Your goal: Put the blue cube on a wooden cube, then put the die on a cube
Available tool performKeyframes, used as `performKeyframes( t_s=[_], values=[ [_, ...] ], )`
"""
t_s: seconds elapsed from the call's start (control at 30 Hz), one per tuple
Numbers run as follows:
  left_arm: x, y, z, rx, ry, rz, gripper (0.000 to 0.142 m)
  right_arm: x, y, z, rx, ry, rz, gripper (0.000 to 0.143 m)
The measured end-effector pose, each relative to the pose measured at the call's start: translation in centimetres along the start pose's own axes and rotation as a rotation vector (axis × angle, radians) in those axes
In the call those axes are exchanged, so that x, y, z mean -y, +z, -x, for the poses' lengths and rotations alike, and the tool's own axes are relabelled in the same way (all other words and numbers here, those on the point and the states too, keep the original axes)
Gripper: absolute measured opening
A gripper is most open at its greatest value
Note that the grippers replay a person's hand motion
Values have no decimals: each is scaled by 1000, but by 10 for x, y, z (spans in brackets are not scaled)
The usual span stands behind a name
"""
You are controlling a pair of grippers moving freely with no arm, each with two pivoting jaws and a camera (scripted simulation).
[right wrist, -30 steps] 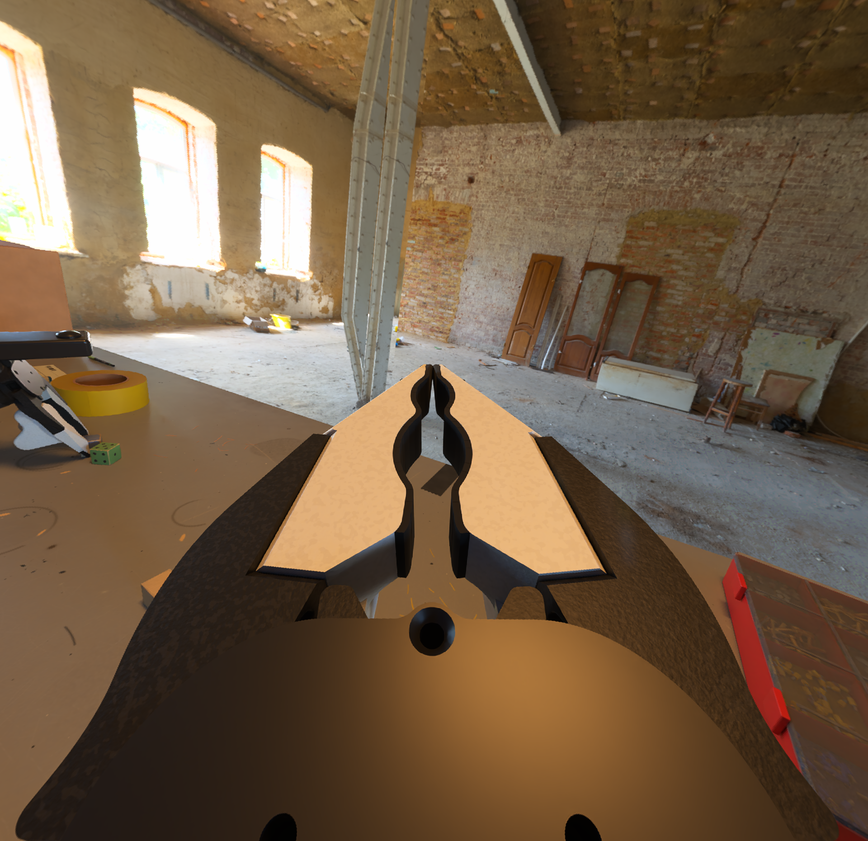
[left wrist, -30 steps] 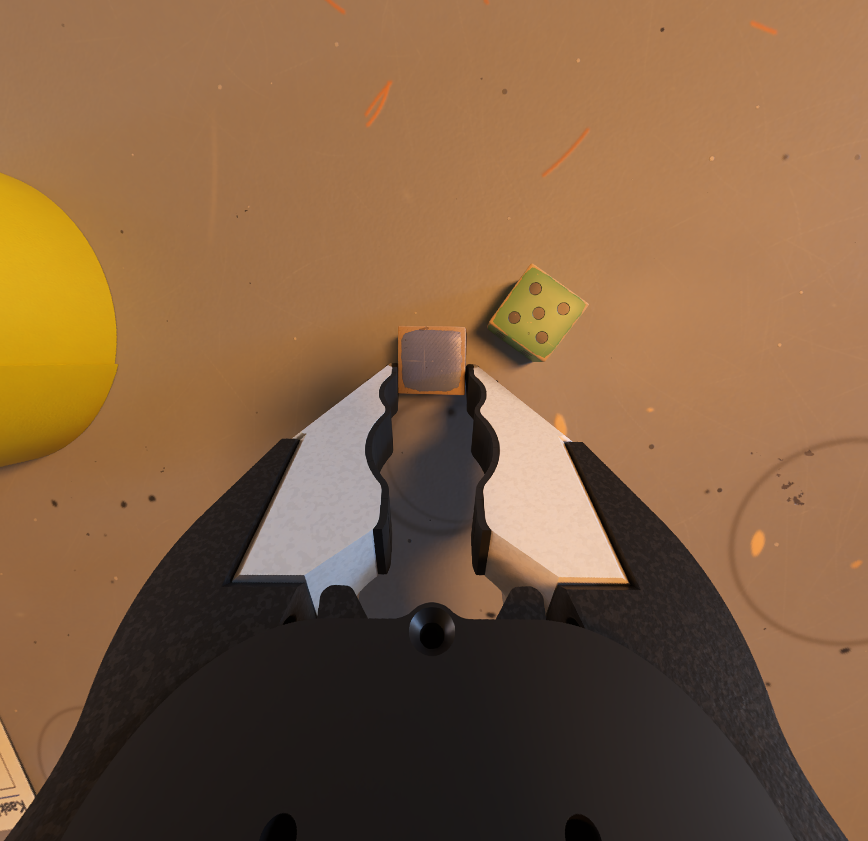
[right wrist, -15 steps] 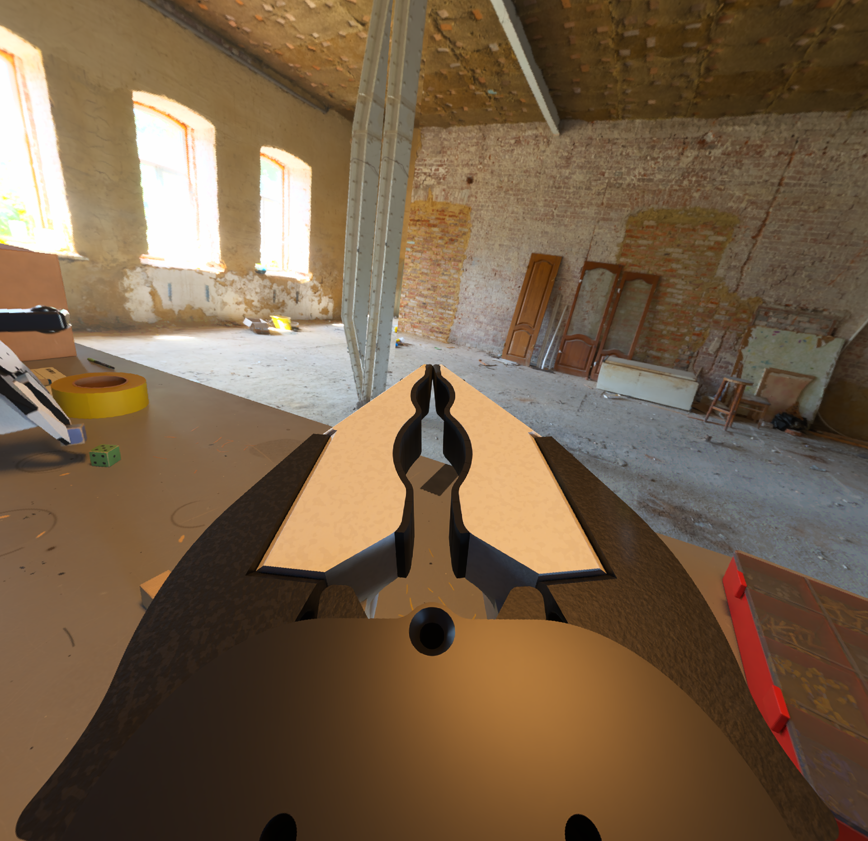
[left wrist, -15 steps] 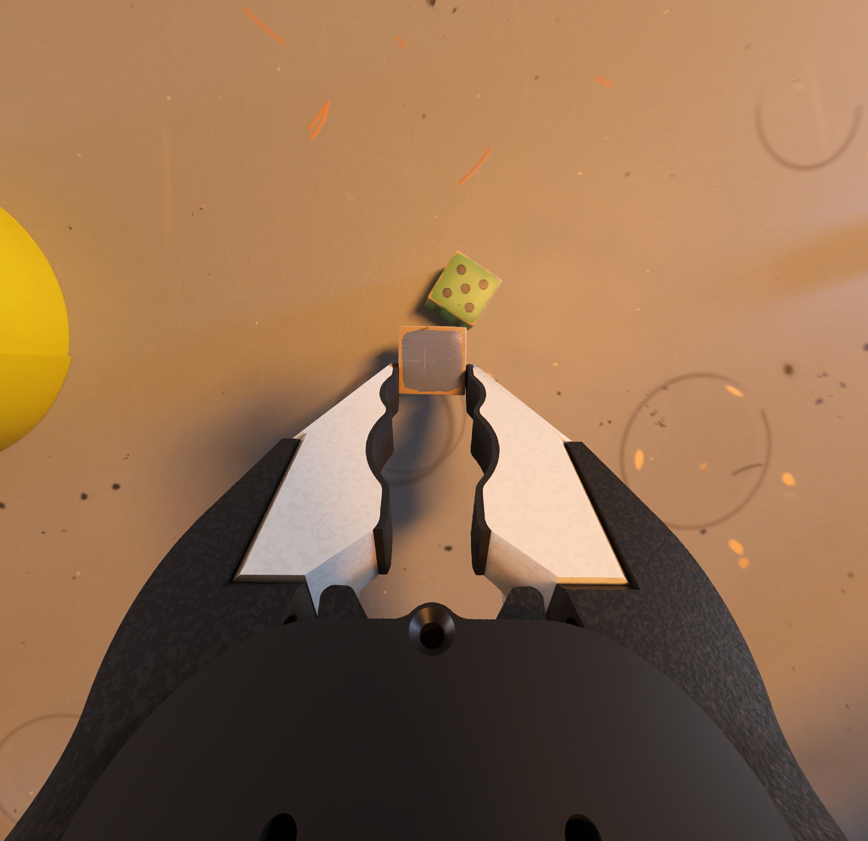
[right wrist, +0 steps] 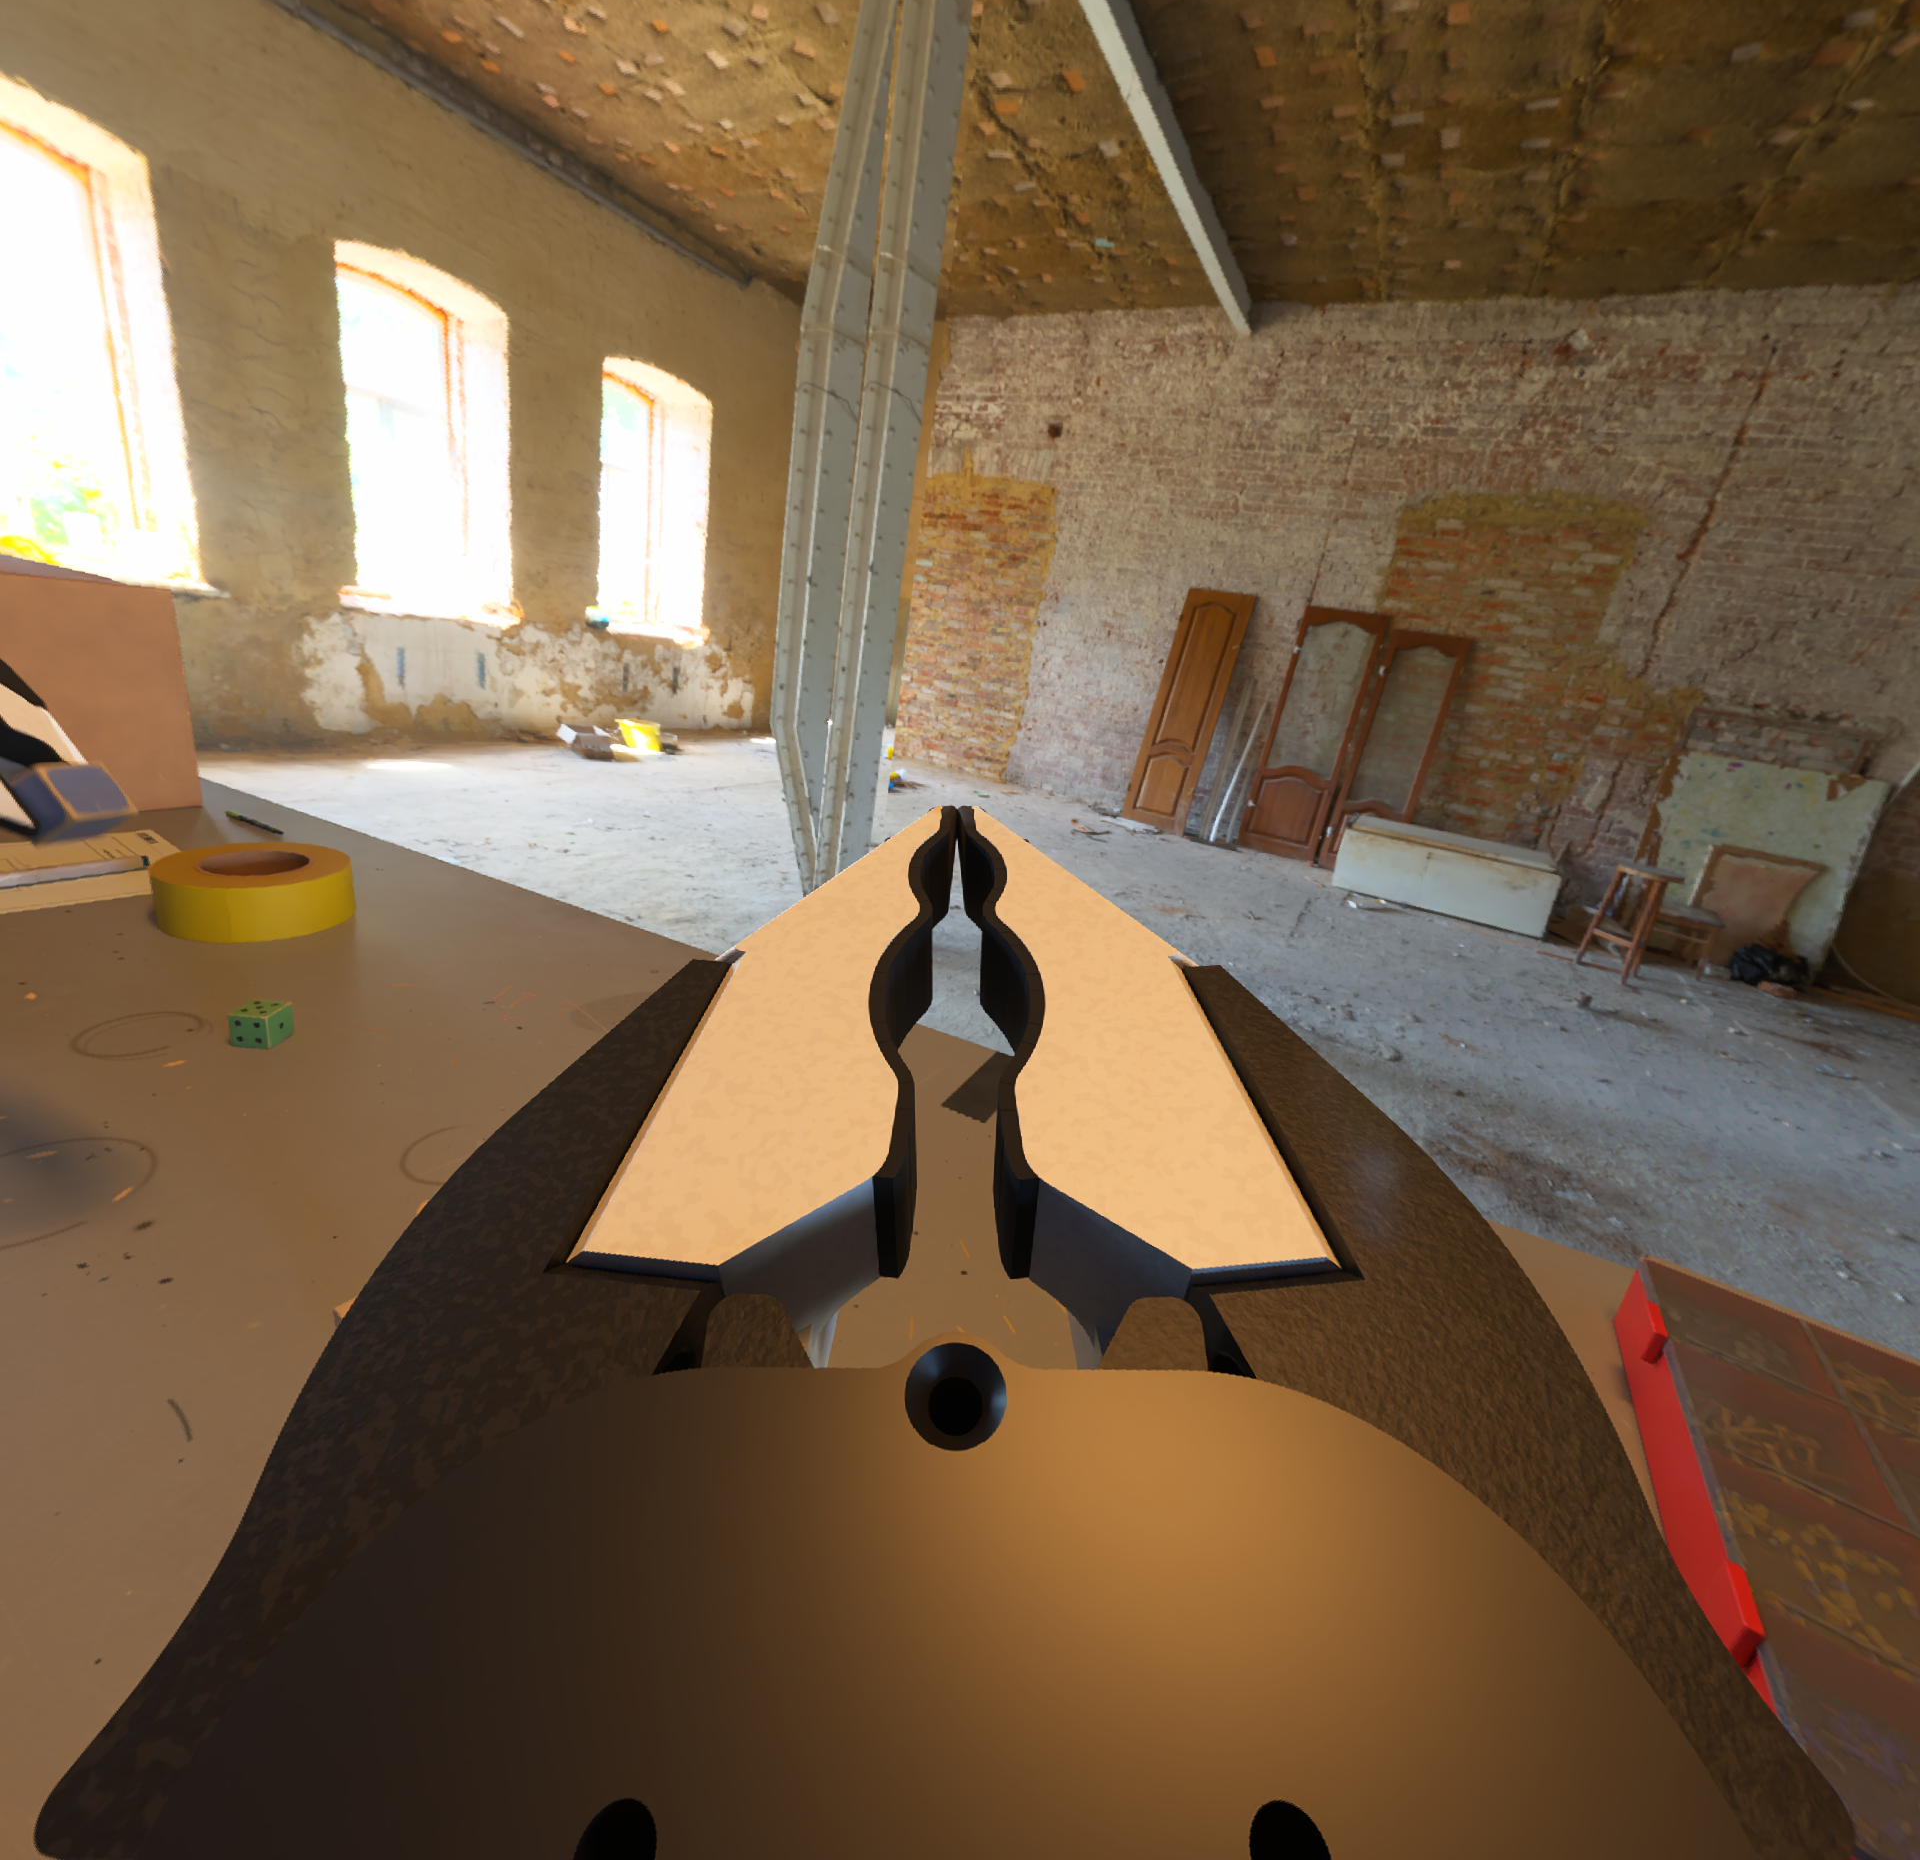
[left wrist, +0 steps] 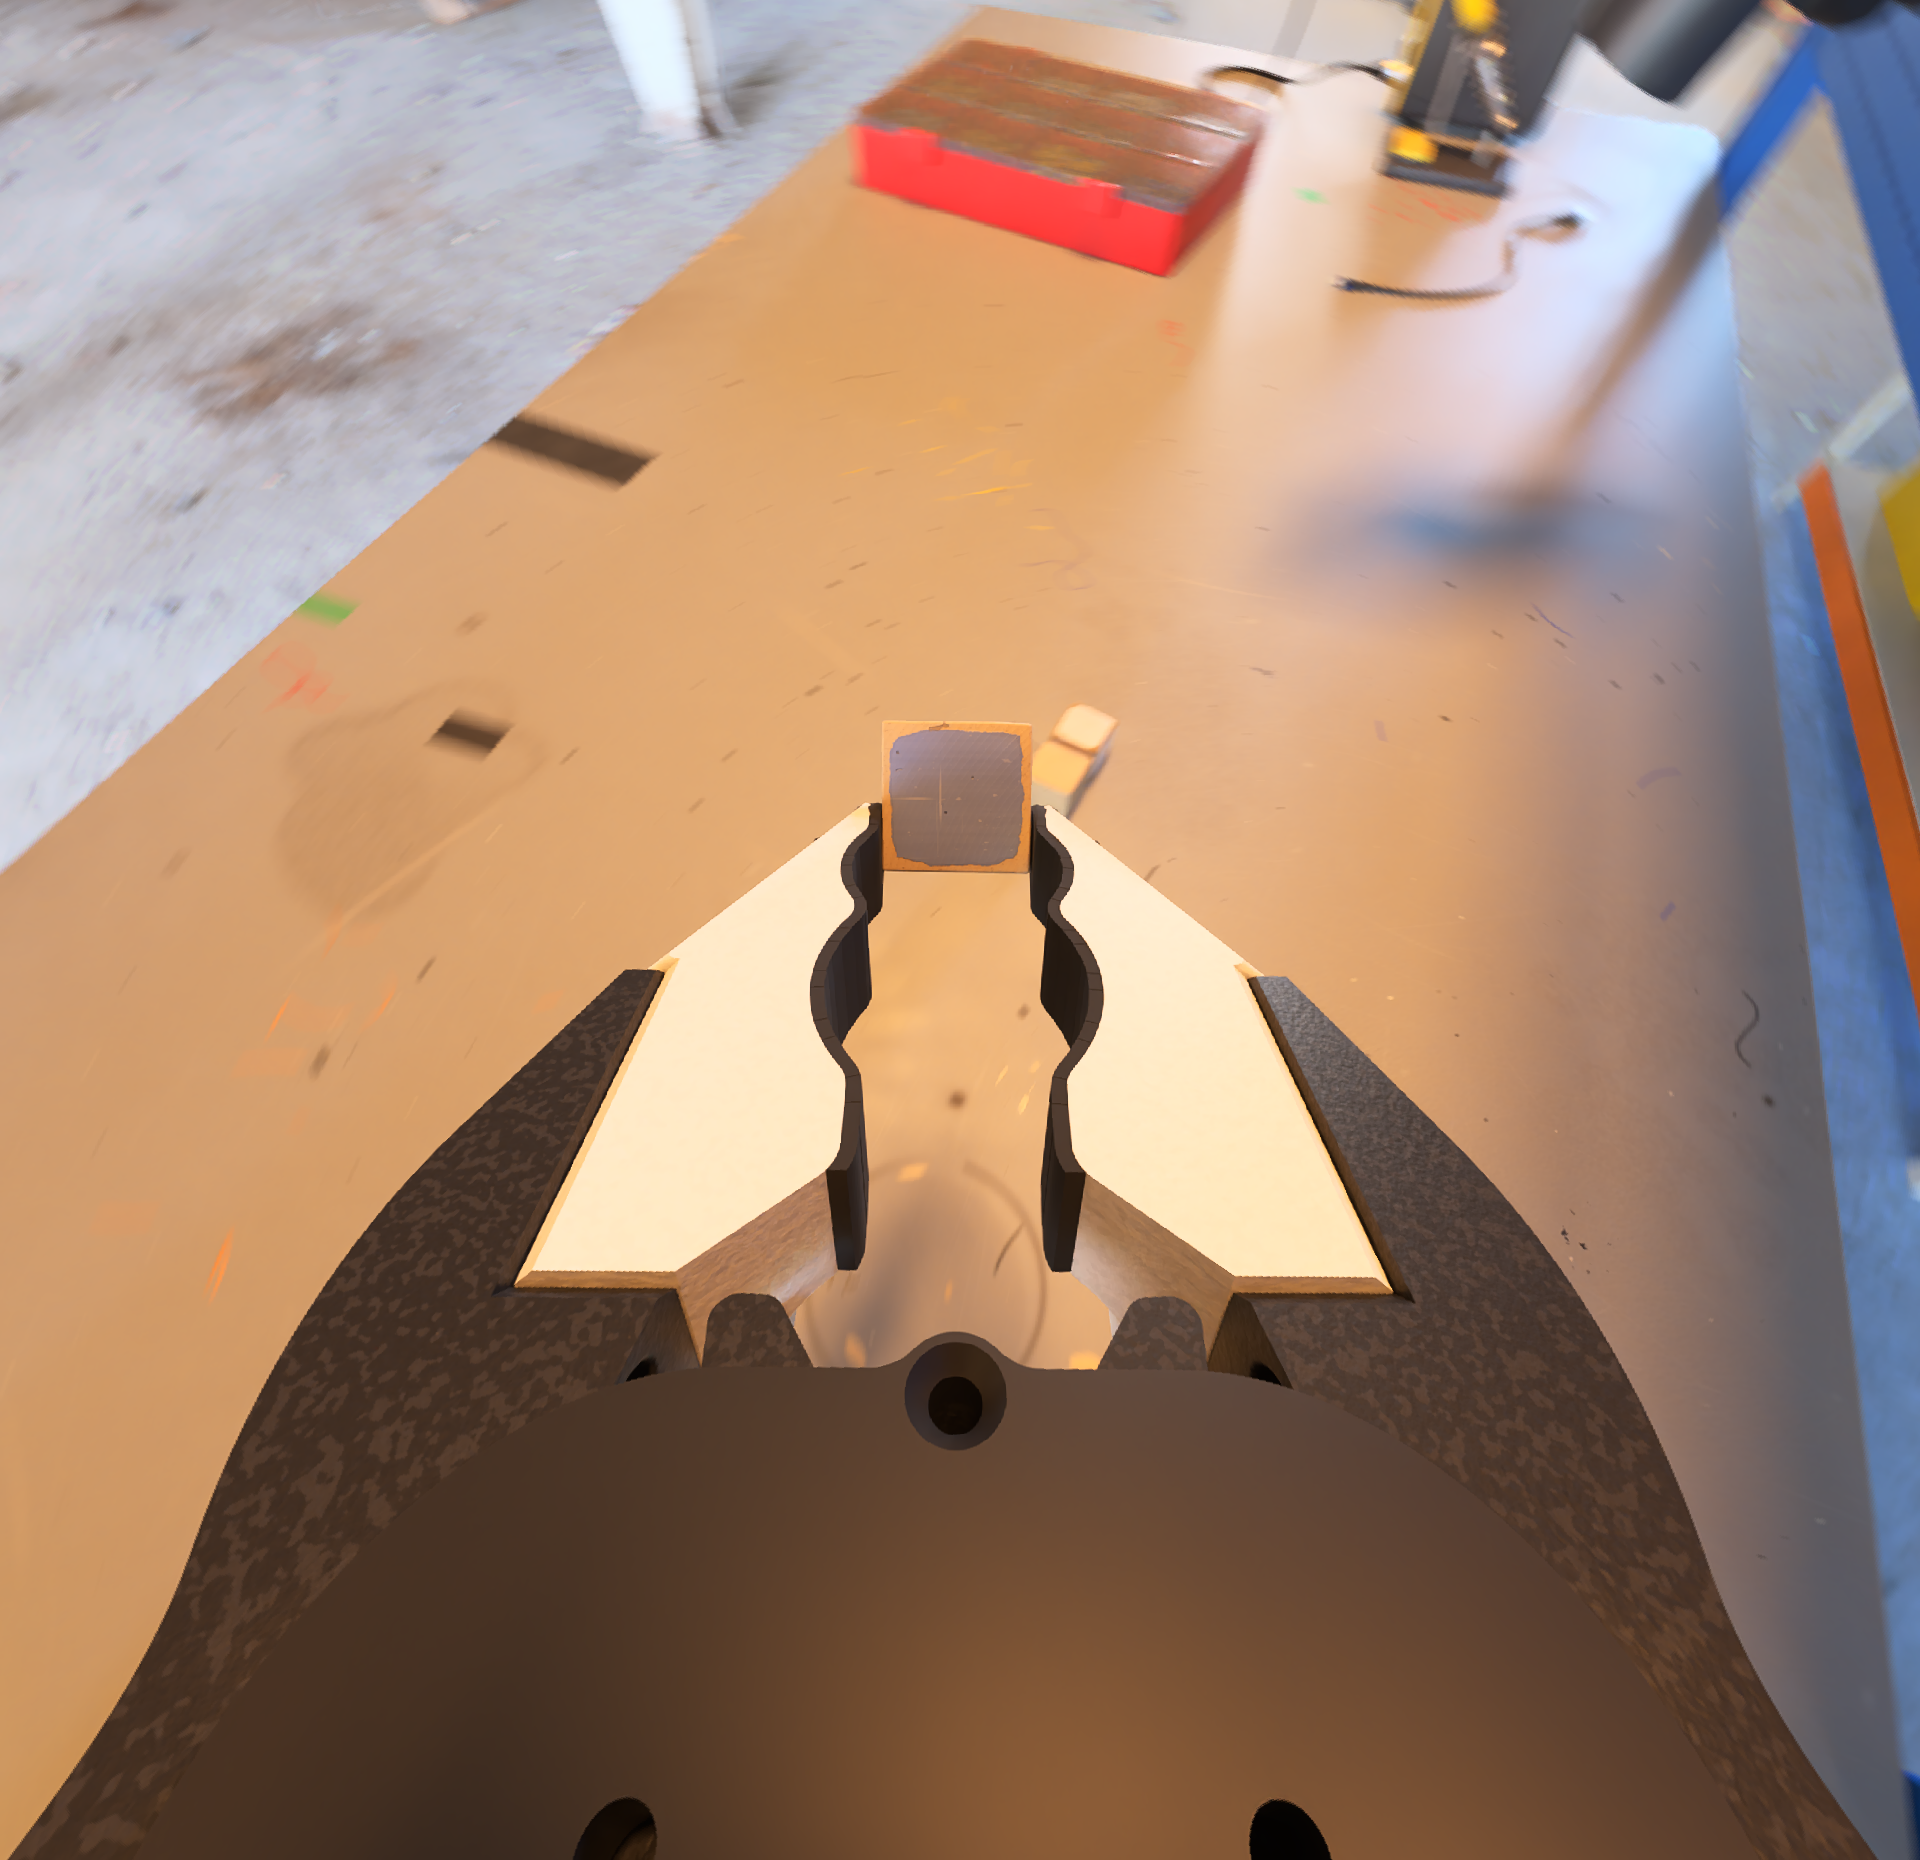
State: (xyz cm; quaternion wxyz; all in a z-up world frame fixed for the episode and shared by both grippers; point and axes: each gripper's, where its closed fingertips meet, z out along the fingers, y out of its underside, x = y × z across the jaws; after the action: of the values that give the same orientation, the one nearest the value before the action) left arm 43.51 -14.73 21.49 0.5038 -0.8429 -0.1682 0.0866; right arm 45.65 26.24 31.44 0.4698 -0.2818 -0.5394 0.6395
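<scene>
My left gripper [left wrist: 956, 836] is shut on the blue cube [left wrist: 954, 794] and holds it at its fingertips above the brown table [left wrist: 727, 584]. A pale wooden cube [left wrist: 1076, 759] lies on the table just beyond and to the right of the held cube. In the right wrist view the left gripper [right wrist: 36, 771] with the blue cube [right wrist: 88, 790] shows at the far left, raised above the table. The green die [right wrist: 261, 1024] sits on the table below and to the right of it. My right gripper [right wrist: 954, 823] is shut and empty, out over the table's edge.
A red tray [left wrist: 1049, 153] stands far ahead near the table's left edge and also shows in the right wrist view [right wrist: 1683, 1498]. A yellow and black device [left wrist: 1455, 65] and a cable [left wrist: 1455, 288] lie beyond. A yellow tape roll [right wrist: 252, 889] and papers [right wrist: 73, 865] lie behind the die.
My left gripper has risen with the blue cube and swung from looking straight down to looking along the table. The die has left its view; the wooden cube came in. The right gripper is still.
</scene>
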Motion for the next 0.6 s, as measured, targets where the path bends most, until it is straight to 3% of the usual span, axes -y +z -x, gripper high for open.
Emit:
performKeyframes(
  t_s=[0.17,0.33,0.47,0.6],
  values=[
    [-1,101,-52,-174,250,121,27,4,-2,0,12,9,-17,0],
    [-47,176,-59,-308,308,343,27,8,-4,1,20,18,-37,0],
    [-74,206,-53,-311,335,436,27,10,-5,1,20,9,-37,0],
    [-80,212,-49,-315,338,460,27,12,-8,-1,20,22,-55,0]
  ],
)
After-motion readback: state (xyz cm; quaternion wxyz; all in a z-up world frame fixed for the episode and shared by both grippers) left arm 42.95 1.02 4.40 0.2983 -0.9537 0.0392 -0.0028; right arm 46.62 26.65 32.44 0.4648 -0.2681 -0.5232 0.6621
